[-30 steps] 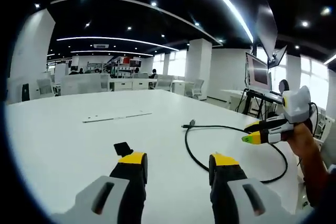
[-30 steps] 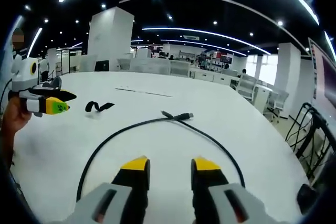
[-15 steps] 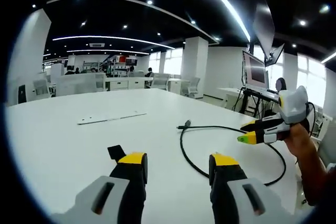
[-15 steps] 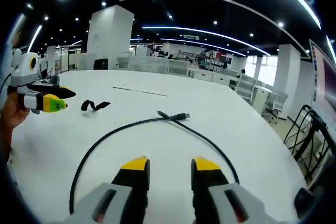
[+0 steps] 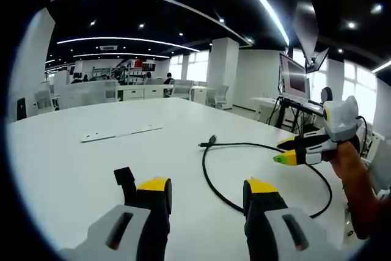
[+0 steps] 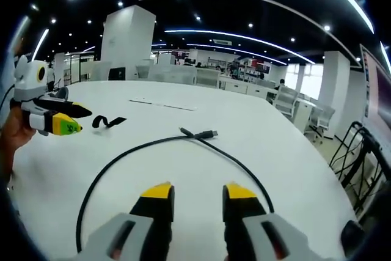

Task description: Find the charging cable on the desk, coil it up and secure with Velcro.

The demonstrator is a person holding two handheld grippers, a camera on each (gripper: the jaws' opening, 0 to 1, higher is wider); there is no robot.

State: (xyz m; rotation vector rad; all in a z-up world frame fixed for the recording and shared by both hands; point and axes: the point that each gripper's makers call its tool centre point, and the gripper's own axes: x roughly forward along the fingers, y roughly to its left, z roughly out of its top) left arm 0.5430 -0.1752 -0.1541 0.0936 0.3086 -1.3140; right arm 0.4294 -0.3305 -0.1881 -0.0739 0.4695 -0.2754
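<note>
A black charging cable [image 5: 205, 172] lies in a loose open loop on the white desk [image 5: 61, 169], its two plugs meeting at the far end [image 6: 198, 134]. A short black Velcro strap [image 5: 124, 177] lies just past my left jaw; in the right gripper view the Velcro strap [image 6: 109, 121] is left of the cable. My left gripper [image 5: 206, 186] hovers open over the near part of the loop, empty. My right gripper [image 6: 197, 192] is open above the cable [image 6: 116, 160], holding nothing. Each gripper shows in the other's view: right gripper [image 5: 292, 151], left gripper [image 6: 68, 120].
A thin white strip [image 5: 121, 133] lies farther back on the desk. A monitor on a stand [image 5: 293, 77] stands off the desk's right side, with dark chair frames [image 6: 360, 157] past the edge. Office desks and chairs line the background.
Both views have drifted a little, so the cable and strap sit slightly further left in the left gripper view. Cable and strap lie unmoved. Both grippers stay open.
</note>
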